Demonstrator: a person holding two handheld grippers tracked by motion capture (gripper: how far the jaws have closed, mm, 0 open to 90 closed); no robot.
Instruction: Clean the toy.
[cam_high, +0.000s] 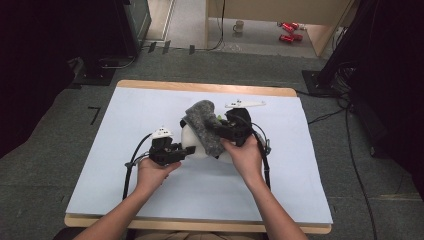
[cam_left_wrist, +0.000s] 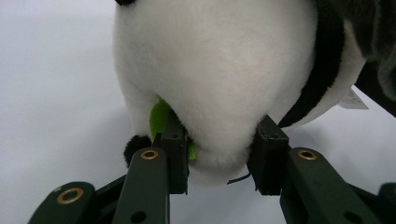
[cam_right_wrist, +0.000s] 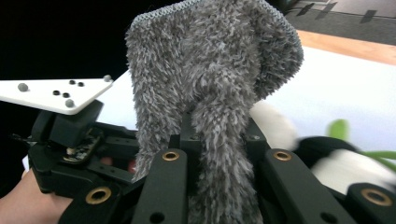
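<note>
The soft, light plush toy (cam_left_wrist: 219, 79) is pinched at its white lower end between the jaws of the left gripper (cam_left_wrist: 219, 156), while the right gripper (cam_right_wrist: 219, 154) is closed on the limp grey cloth (cam_right_wrist: 210, 70), seemingly draped over the toy.

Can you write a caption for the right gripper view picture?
Right tool pinching a fuzzy grey cloth above the panda plush.

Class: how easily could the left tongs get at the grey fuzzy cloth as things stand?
Probably not easily. The left tongs are clamped on the white plush toy, so they are occupied, and the grey cloth is already pinched in the right tongs beyond the toy.
</note>
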